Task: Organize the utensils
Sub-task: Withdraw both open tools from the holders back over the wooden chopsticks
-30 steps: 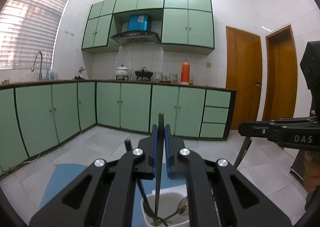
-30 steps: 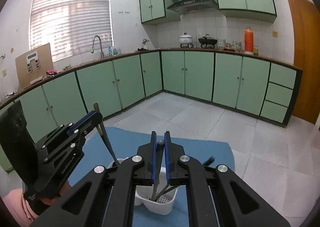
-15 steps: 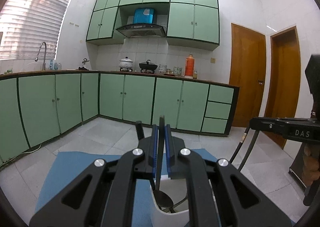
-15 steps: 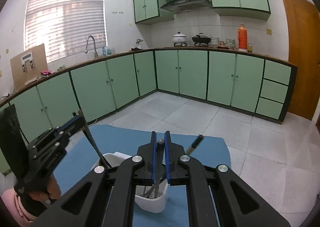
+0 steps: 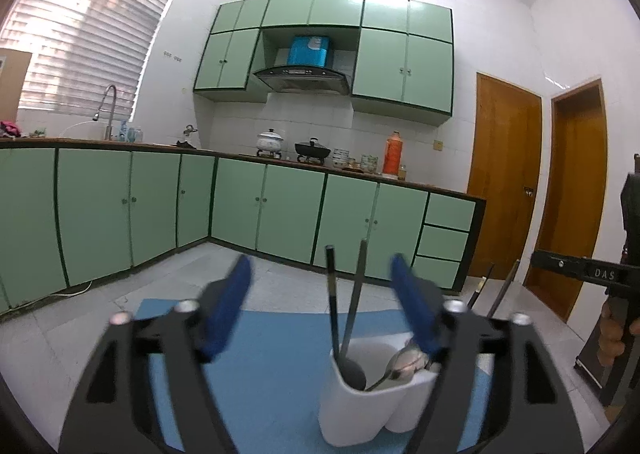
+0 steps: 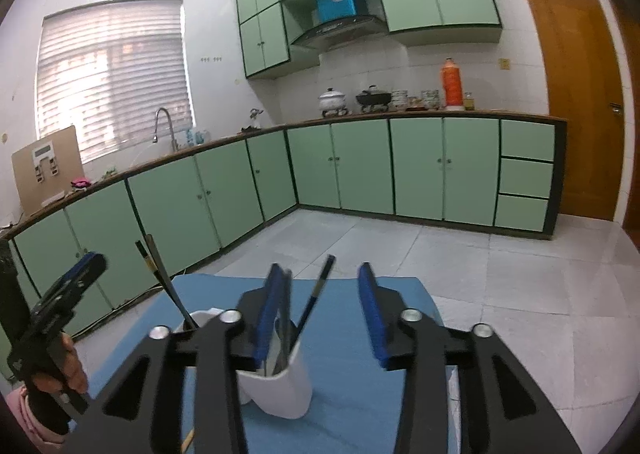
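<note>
A white utensil holder (image 5: pixel 372 402) stands on a blue mat (image 5: pixel 272 338). My left gripper (image 5: pixel 322 294) hangs just above it, jaws opening; two black handles (image 5: pixel 344 302) stand loose between the blue pads (image 5: pixel 232 306), untouched. A spoon bowl (image 5: pixel 408 358) rests in the holder, and chopsticks (image 5: pixel 492 288) lean out behind. In the right wrist view my right gripper (image 6: pixel 320 306) is opening over the holder (image 6: pixel 280 386). A dark handle (image 6: pixel 286 310) stands beside its left pad and a chopstick (image 6: pixel 316 294) leans free between the jaws. The left gripper (image 6: pixel 68 290) shows at the left.
A wooden stick end (image 6: pixel 188 442) lies on the mat (image 6: pixel 360 394) near the front edge. Green floor cabinets (image 6: pixel 360 170) and a counter with pots run along the far walls. Wooden doors (image 5: pixel 504 190) stand at the right. A hand (image 6: pixel 68 366) holds the left gripper.
Both grippers were shut on utensil handles over the holder. Now both sets of jaws have spread and the handles stand loose in the holder, which has slid right in the left view.
</note>
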`<state>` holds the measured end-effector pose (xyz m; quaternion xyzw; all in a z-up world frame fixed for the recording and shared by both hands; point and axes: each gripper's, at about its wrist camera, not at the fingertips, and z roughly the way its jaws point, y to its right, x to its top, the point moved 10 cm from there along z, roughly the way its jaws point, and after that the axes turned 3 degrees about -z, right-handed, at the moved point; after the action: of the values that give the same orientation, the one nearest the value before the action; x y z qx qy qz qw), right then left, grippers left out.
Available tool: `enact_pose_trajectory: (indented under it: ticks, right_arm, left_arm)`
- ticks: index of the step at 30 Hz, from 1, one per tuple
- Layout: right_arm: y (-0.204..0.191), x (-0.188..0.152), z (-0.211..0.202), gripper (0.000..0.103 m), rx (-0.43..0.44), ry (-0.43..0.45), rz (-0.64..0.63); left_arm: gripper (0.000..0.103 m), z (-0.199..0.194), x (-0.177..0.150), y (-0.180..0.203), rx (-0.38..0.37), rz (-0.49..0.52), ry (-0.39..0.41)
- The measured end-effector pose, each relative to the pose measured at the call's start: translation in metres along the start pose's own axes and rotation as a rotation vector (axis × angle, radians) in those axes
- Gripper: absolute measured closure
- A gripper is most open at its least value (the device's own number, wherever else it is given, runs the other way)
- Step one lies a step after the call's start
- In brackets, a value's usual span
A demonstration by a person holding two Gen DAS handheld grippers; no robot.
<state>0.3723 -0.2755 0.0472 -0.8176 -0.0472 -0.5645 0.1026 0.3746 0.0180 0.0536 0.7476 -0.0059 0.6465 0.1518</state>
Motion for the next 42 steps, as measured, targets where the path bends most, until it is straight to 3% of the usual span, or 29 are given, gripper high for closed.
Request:
enact_pose_trajectory:
  ticks: [2,6,11,18,26,33,42]
  right_arm:
    - [0.005,-0.007,-0.008,0.04,-0.031,0.014,-0.003]
    - [0.003,-0.028,-0.026,0.026,-0.061,0.032,-0.017]
    - [-0.013,-0.061,-0.046,0.02,-0.062,0.029,-0.052]
    - [-0.047,-0.108,-0.064,0.018,-0.025,0.001,-0.073]
    - [-0.073,-0.168,-0.084,0.017,-0.045,-0.029,-0.048]
    - [-0.086,-0.213,-0.103,0.017,-0.113,-0.017,-0.02]
    - [-0.14,-0.258,-0.118,0.017,-0.103,0.031,-0.068]
  left_arm:
    - [0.016,-0.012,-0.003,-0.003,0.006,-0.011,0.0]
    - [0.013,-0.034,-0.016,-0.007,0.018,-0.02,-0.023]
    - [0.012,-0.062,-0.045,-0.003,0.04,0.022,-0.073]
    - [0.011,-0.098,-0.092,0.0,0.064,0.058,-0.142]
    - [0.01,-0.13,-0.14,-0.009,0.092,0.03,-0.222]
    - [0.009,-0.152,-0.179,-0.021,0.124,0.019,-0.286]
    - [0.009,-0.184,-0.215,-0.041,0.176,0.051,-0.325]
